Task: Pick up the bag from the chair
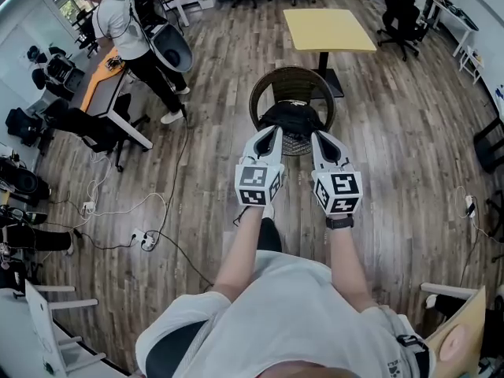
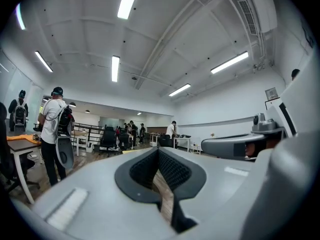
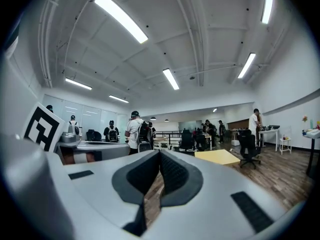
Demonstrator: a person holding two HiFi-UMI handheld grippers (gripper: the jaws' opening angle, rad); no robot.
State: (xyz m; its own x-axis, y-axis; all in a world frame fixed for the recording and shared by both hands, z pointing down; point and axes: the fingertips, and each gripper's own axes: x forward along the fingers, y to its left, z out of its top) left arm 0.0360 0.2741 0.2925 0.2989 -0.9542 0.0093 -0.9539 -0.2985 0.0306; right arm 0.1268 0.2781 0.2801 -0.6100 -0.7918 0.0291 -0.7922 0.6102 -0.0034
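Two empty grippers held just short of the bag (image 1: 293,118).
The black bag lies mid-seat on the round wicker chair (image 1: 266,89); the left gripper (image 1: 272,131) and right gripper (image 1: 319,135) (jaws pressed together) grasp nothing.

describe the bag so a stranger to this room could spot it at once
Find the yellow table at the head view's top middle. On its near side stands a round wicker chair, and the bag lies on the seat. It is a soft black bundle on the only wicker chair; the chairs beyond it are black office chairs.
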